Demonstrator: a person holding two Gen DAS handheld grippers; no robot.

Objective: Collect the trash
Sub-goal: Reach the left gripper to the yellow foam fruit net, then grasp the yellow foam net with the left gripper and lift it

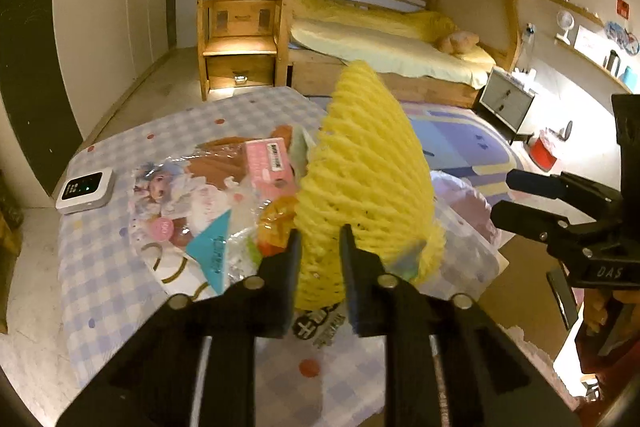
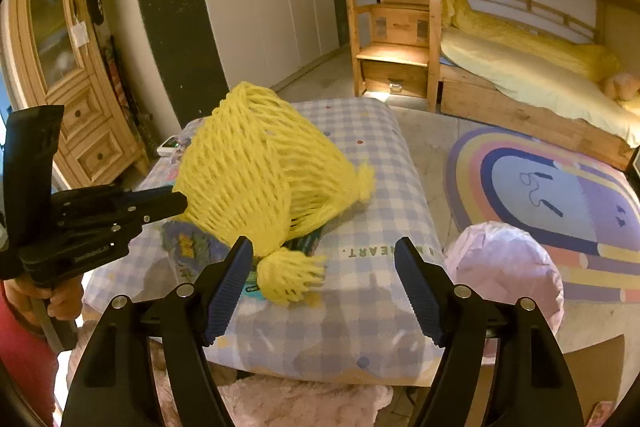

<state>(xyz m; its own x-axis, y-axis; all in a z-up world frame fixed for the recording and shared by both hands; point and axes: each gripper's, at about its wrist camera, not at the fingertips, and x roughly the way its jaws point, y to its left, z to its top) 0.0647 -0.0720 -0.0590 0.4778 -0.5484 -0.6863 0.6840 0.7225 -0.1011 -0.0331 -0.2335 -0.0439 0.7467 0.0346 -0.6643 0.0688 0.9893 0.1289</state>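
Left gripper (image 1: 320, 239) around yellow foam net (image 1: 360, 163)

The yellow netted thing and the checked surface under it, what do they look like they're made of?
Yellow net: probably soft foam mesh, matte, like fruit packing; open diamond lattice with frayed, bunched ends, and it dents between the left gripper fingers. Checked cover: seemingly woven cloth, matte, printed lilac checks and lettering, rounding softly over a padded edge.

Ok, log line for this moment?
left gripper: shut on yellow foam net | right gripper: open, empty | wrappers on table
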